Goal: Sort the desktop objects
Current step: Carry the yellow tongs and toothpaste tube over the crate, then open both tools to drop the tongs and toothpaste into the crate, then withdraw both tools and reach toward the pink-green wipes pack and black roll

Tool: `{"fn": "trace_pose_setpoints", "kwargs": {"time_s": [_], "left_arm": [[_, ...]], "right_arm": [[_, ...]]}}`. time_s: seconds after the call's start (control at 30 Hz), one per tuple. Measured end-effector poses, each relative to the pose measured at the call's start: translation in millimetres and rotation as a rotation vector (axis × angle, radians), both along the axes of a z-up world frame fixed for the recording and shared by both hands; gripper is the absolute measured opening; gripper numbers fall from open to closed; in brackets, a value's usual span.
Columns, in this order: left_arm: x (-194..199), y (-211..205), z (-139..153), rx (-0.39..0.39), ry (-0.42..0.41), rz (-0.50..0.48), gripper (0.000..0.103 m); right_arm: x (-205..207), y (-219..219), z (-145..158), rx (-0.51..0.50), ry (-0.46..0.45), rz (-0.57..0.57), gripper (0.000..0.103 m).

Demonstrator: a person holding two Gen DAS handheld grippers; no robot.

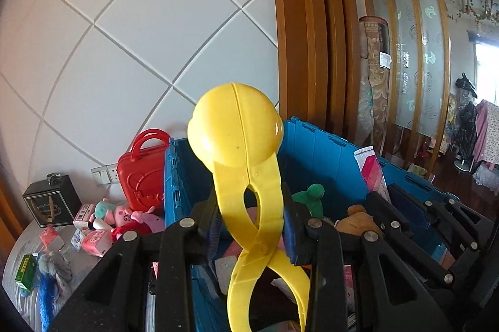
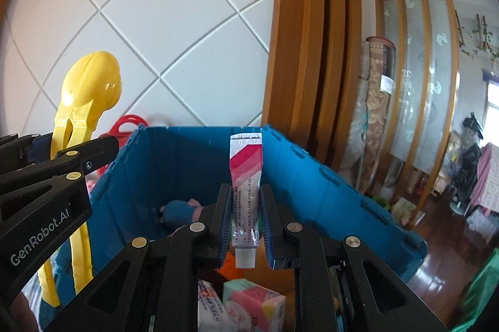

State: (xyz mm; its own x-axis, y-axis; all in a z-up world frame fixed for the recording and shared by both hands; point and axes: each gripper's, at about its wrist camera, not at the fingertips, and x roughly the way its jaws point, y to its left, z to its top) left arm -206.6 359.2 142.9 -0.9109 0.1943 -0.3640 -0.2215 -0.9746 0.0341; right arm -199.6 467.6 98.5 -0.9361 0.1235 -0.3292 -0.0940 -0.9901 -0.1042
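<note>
Mid-carry over the blue bin (image 2: 327,191): left gripper (image 1: 252,226) clamping yellow tongs (image 1: 237,132), right gripper (image 2: 244,216) pinching a tube (image 2: 246,176). Next, probably letting go above the bin.

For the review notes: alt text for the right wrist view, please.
The right hand-held gripper is shut on a pink-striped tube, cap toward the camera, above an open blue crate that holds toys and packets. At left, the left hand-held gripper holds a yellow ball-headed clamp toy against a white tiled wall.

Black claw (image 2: 243,226), silver rivets, blue pads (image 2: 267,226).
</note>
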Motion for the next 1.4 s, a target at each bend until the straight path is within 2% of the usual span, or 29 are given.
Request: {"fn": "trace_pose_setpoints", "kwargs": {"time_s": [0.23,0.3,0.37,0.4,0.43,0.47,0.5,0.53,0.57,0.6,0.63,0.67,0.7,1.03,1.23,1.4], "left_arm": [[-4.9,2.9,-5.5,-0.011,-0.015,0.046,0.033],[-5.1,3.1,-7.0,-0.021,-0.022,0.054,0.043],[-3.2,1.7,-7.2,-0.023,-0.011,0.070,0.064],[-1.5,1.2,-6.8,-0.019,-0.002,0.072,0.067],[-0.4,0.9,-6.1,-0.016,0.003,0.073,0.068],[-0.1,0.4,-5.4,-0.012,0.003,0.074,0.069],[0.3,-0.1,-4.9,-0.007,0.002,0.072,0.069],[0.4,-1.6,-4.5,-0.003,0.001,0.070,0.069],[0.7,-3.4,-4.5,0.002,0.000,0.071,0.069],[1.6,-5.0,-4.2,0.006,0.000,0.071,0.069],[1.8,-6.4,-3.8,0.010,0.001,0.070,0.069],[2.7,-8.5,-3.4,0.015,0.002,0.071,0.069],[3.8,-10.9,-3.1,0.019,0.005,0.072,0.070],[24.3,-58.0,0.0,0.054,0.050,0.137,0.077],[36.2,-110.7,-4.6,0.077,0.048,0.199,0.077],[43.7,-175.6,-17.5,0.087,0.030,0.295,0.077]], "right_arm": [[-8.6,8.6,-3.7,-0.003,-0.003,0.026,0.018],[-10.0,11.5,-2.6,0.003,0.000,0.022,0.018],[-9.4,14.9,-2.3,0.001,0.005,0.004,0.018],[-8.8,16.6,-1.5,-0.001,0.008,-0.003,0.022],[-8.6,18.3,-0.7,-0.001,0.011,-0.010,0.034],[-7.1,19.9,0.6,0.000,0.019,-0.018,0.042],[-5.8,21.0,1.5,0.001,0.025,-0.023,0.056],[-4.7,21.5,2.4,0.004,0.029,-0.028,0.063],[-3.4,21.7,3.3,0.007,0.033,-0.035,0.066],[-2.6,22.5,4.5,0.005,0.037,-0.038,0.077],[-1.2,22.6,5.2,0.005,0.043,-0.040,0.094],[0.7,21.9,6.1,0.008,0.052,-0.045,0.100],[2.5,20.7,7.3,0.015,0.061,-0.049,0.103],[20.4,-8.5,18.1,0.019,0.099,-0.003,0.103],[31.1,-62.2,21.0,0.042,0.118,0.104,0.103],[29.6,-122.1,13.5,0.054,0.091,0.205,0.103]]}}
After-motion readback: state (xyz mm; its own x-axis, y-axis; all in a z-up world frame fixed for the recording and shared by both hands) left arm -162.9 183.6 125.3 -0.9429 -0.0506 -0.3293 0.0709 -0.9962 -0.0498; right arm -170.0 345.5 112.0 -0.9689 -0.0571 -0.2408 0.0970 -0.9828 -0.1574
